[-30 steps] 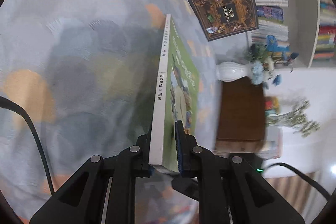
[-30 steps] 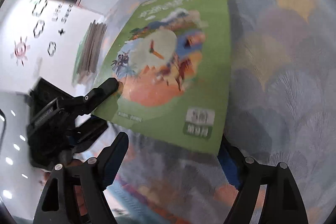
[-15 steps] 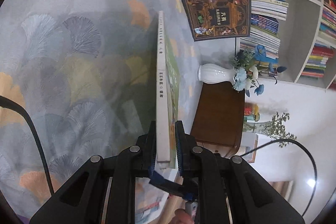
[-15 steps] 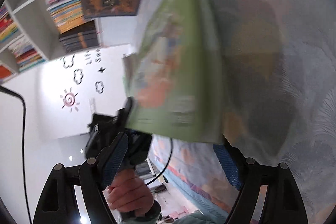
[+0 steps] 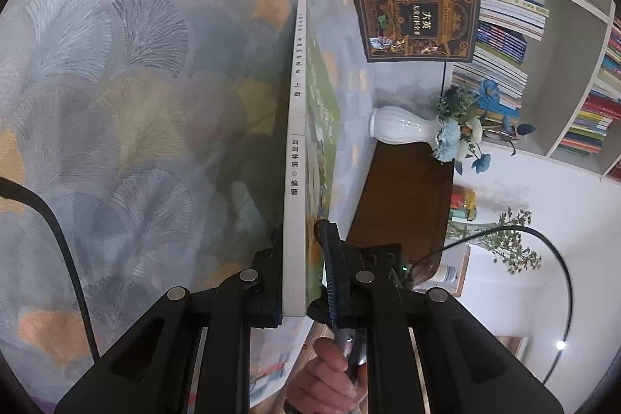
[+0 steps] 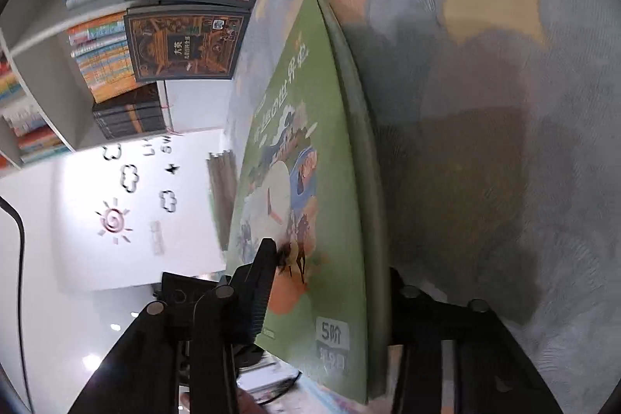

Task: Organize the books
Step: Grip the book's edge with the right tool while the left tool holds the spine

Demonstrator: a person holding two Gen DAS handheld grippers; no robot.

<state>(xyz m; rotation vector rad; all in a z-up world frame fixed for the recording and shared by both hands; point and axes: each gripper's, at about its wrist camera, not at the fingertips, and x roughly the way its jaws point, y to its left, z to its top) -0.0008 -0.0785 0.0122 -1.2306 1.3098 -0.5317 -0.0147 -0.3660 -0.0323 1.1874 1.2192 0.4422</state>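
Note:
A green picture book [image 5: 297,142] with a white spine stands edge-on in the left wrist view, and my left gripper [image 5: 300,278] is shut on its near end. In the right wrist view its green cover [image 6: 310,181] faces the camera at a slant. My right gripper [image 6: 333,262] straddles the book's near edge with its jaws closing. One of the fingers [image 6: 264,278] lies in front of the cover, the other is mostly hidden behind the book, and no clear press shows. Two dark ornate books [image 5: 419,14] lie on the leaf-patterned carpet [image 5: 136,103] beyond.
A white bookshelf [image 5: 551,72] full of books stands behind the dark books. A white vase of blue flowers [image 5: 399,127] rests on a brown table [image 5: 403,204]. A hand [image 5: 326,375] shows below the left gripper. Black cables hang at both sides.
The right gripper's jaws have narrowed from wide apart to close around the book. The book has turned from cover-up to edge-on in the left view. The left grip is unchanged.

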